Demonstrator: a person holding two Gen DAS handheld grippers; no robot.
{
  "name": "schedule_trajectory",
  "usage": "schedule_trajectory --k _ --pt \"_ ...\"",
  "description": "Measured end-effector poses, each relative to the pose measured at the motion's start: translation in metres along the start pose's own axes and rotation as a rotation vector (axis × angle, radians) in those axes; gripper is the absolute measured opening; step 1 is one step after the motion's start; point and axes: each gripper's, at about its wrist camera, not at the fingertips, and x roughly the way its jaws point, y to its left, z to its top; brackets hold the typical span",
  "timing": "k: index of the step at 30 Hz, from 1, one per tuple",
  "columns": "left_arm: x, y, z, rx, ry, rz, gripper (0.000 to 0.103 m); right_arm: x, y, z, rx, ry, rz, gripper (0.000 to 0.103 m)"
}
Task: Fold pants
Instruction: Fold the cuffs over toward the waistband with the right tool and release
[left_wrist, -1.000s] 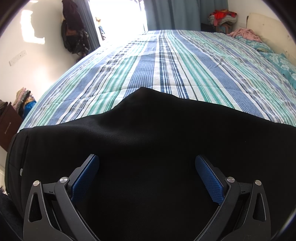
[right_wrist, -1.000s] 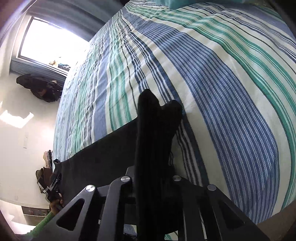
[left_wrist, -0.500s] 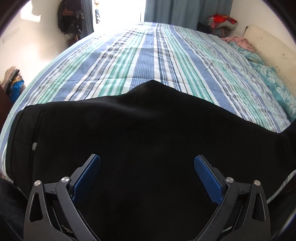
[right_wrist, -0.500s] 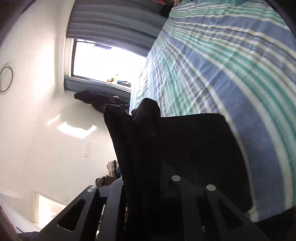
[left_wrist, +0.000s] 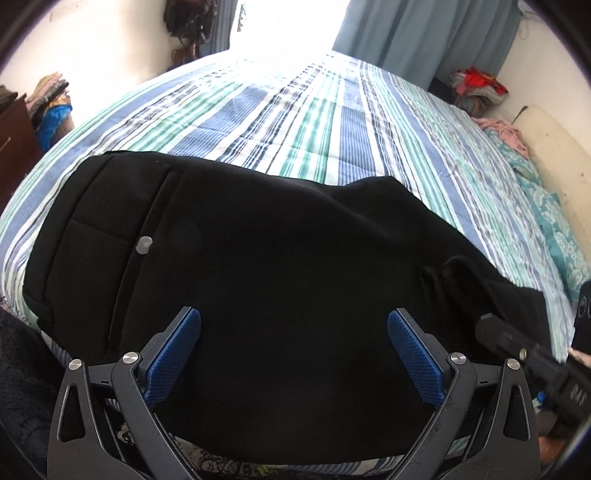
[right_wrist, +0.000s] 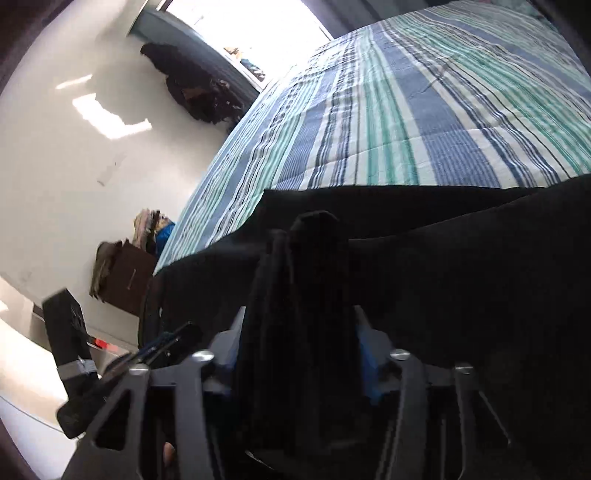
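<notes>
The black pants (left_wrist: 266, 266) lie on the striped bed near its front edge, with the waistband and a grey button (left_wrist: 144, 244) at the left. My left gripper (left_wrist: 293, 325) is open and empty, hovering just above the middle of the pants. My right gripper (right_wrist: 304, 332) is shut on a bunched fold of the pants' leg end (right_wrist: 314, 266) and holds it over the rest of the pants (right_wrist: 461, 266). The right gripper also shows in the left wrist view (left_wrist: 524, 354) at the right edge.
The blue, green and white striped bedspread (left_wrist: 332, 122) stretches far behind the pants. Pillows (left_wrist: 554, 221) and a headboard lie at the right. A dark wooden cabinet (right_wrist: 125, 280) and piled clothes (left_wrist: 51, 103) stand beside the bed at the left. Curtains and a bright window are beyond.
My right gripper has carried the leg end leftward over the pants, doubling them. My left gripper stays open and now views the waistband end from higher up.
</notes>
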Motion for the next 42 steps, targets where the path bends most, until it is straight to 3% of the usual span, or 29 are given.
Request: schedule_trajectory --k 2,4,6,8,11,14,15,17,18,19,21,22,23,24,25,26,27,30,32,35,37,42 --pt "-0.007 0.002 0.002 -0.018 -0.017 -0.020 0.101 -0.015 0.017 -0.009 -0.095 -0.034 0.019 0.073" --pt "-0.014 -0.003 0.004 -0.020 -0.027 -0.040 0.101 -0.048 0.020 -0.022 -0.170 -0.078 0.038 0.081" --pt "-0.022 -0.019 0.006 -0.006 -0.036 -0.104 0.101 -0.082 0.013 -0.039 -0.218 -0.149 -0.009 0.091" --pt "-0.032 -0.046 0.006 0.042 -0.049 -0.177 0.101 -0.113 -0.003 -0.056 -0.225 -0.208 -0.095 0.093" --pt "-0.047 -0.106 -0.001 0.219 -0.091 -0.240 0.101 -0.149 -0.040 -0.068 -0.122 -0.263 -0.205 0.093" --pt "-0.037 -0.157 -0.017 0.417 -0.103 -0.219 0.098 -0.193 -0.078 -0.065 0.061 -0.392 -0.231 0.093" --pt "-0.023 -0.167 -0.022 0.462 -0.077 -0.183 0.092 -0.206 -0.086 -0.064 0.093 -0.420 -0.234 0.093" --pt "0.014 -0.172 -0.034 0.496 0.046 -0.068 0.051 -0.219 -0.095 -0.047 0.123 -0.440 -0.206 0.093" --pt "0.028 -0.166 -0.039 0.475 0.111 -0.046 0.047 -0.219 -0.096 -0.039 0.117 -0.441 -0.174 0.093" --pt "0.032 -0.158 -0.043 0.447 0.108 -0.061 0.049 -0.216 -0.099 -0.034 0.106 -0.421 -0.129 0.093" --pt "0.024 -0.153 -0.048 0.466 0.069 -0.076 0.049 -0.192 -0.115 -0.030 0.145 -0.300 -0.002 0.090" --pt "0.022 -0.155 -0.050 0.488 0.071 -0.069 0.049 -0.175 -0.130 -0.035 0.210 -0.215 0.004 0.076" --pt "0.020 -0.155 -0.051 0.501 0.069 -0.063 0.049 -0.157 -0.145 -0.042 0.278 -0.122 -0.059 0.064" --pt "0.020 -0.154 -0.051 0.500 0.069 -0.063 0.050 -0.151 -0.154 -0.047 0.300 -0.097 -0.111 0.040" --pt "0.019 -0.151 -0.051 0.490 0.068 -0.063 0.054 -0.157 -0.157 -0.048 0.306 -0.127 -0.118 0.038" --pt "0.020 -0.149 -0.051 0.480 0.063 -0.052 0.066 -0.165 -0.158 -0.043 0.338 -0.139 -0.087 0.038" --pt "0.022 -0.146 -0.052 0.465 0.067 -0.040 0.071 -0.174 -0.157 -0.037 0.352 -0.174 -0.063 0.039" --pt "0.024 -0.136 -0.053 0.412 0.072 -0.078 0.073 -0.193 -0.148 -0.001 0.275 -0.232 -0.126 0.039" --pt "0.024 -0.138 -0.053 0.422 0.073 -0.075 0.074 -0.190 -0.148 0.027 0.241 -0.207 -0.180 0.039" --pt "0.024 -0.138 -0.054 0.418 0.070 -0.080 0.075 -0.158 -0.169 0.053 0.229 -0.104 -0.279 0.045" --pt "0.024 -0.139 -0.055 0.426 0.067 -0.078 0.076 -0.130 -0.190 0.052 0.255 0.002 -0.308 0.047" --pt "0.022 -0.137 -0.055 0.411 0.065 -0.078 0.077 -0.154 -0.156 0.036 0.153 -0.092 -0.388 0.048"
